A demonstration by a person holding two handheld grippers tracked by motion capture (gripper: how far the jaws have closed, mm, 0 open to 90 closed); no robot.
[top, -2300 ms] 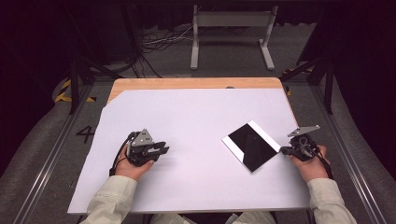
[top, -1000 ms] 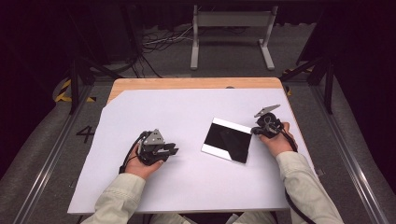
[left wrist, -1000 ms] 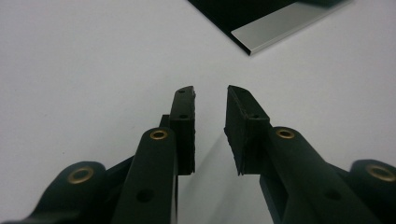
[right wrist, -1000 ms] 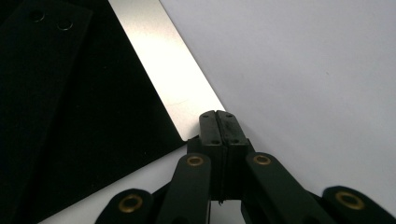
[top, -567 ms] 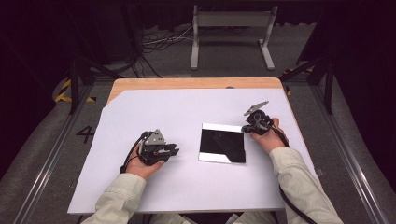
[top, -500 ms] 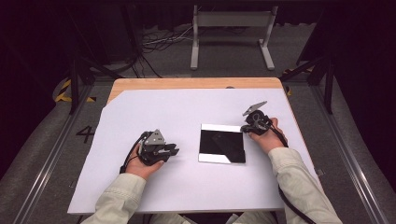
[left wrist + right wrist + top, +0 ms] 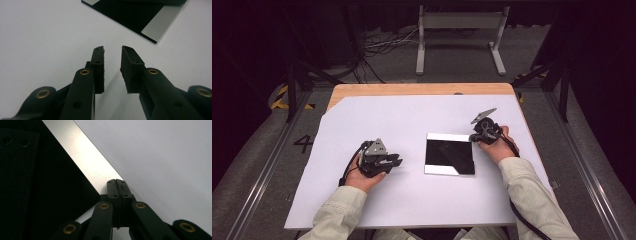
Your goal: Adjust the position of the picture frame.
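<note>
The black panel [image 7: 449, 154] lies flat mid-desk [image 7: 362, 115], with silver strips on its far and near edges. The right tool [image 7: 473, 136], clenched empty, sits at its far right corner; the left tool [image 7: 398, 162], released, waits further left.

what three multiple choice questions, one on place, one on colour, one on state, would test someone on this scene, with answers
1. Where does the right gripper touch the black panel?
A. at its top right corner
B. at its bottom left corner
C. at the middle of its left edge

2. What colour is the sheet under the panel?
A. yellow
B. white
C. red

3. How do the left gripper's jaws stand?
A. clamped on the panel
B. shut tight on nothing
C. apart, with nothing between them

Answers: 1 A, the high view shows its tip at that corner. 2 B, the sheet reads white in every view. 3 C, the left gripper view shows a bare gap between the jaws.
</note>
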